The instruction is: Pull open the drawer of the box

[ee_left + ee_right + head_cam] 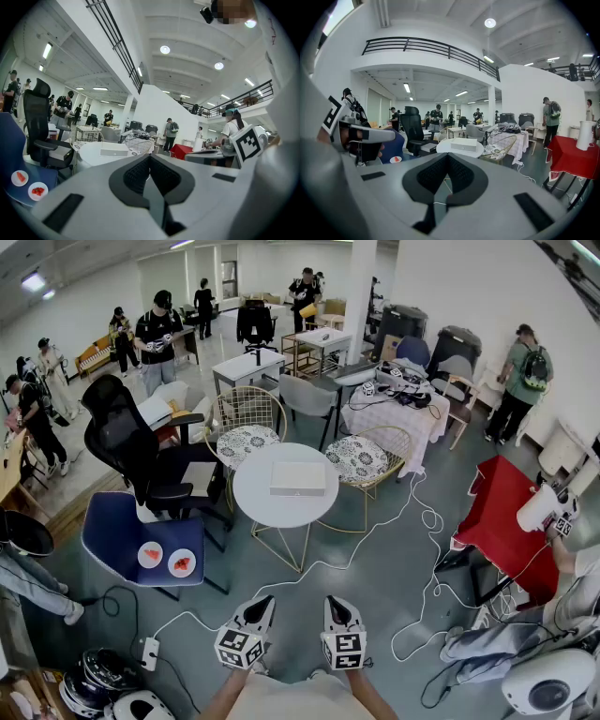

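Box (298, 477) lies on the round table (281, 514), well apart from left tongs (262, 604) and right tongs (335, 602), both pressed together, empty; probably light, rigid, slide-prone, it wants steadying while its drawer front (464, 146) is pinched.

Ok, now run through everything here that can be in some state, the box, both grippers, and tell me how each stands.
Box: lying flat on the round table, untouched.
Drawer: pushed in, not yet pulled.
Left gripper: shut, empty, well short of the box.
Right gripper: shut, empty, well short of the box.
Two plates: on the blue chair, something red on each.
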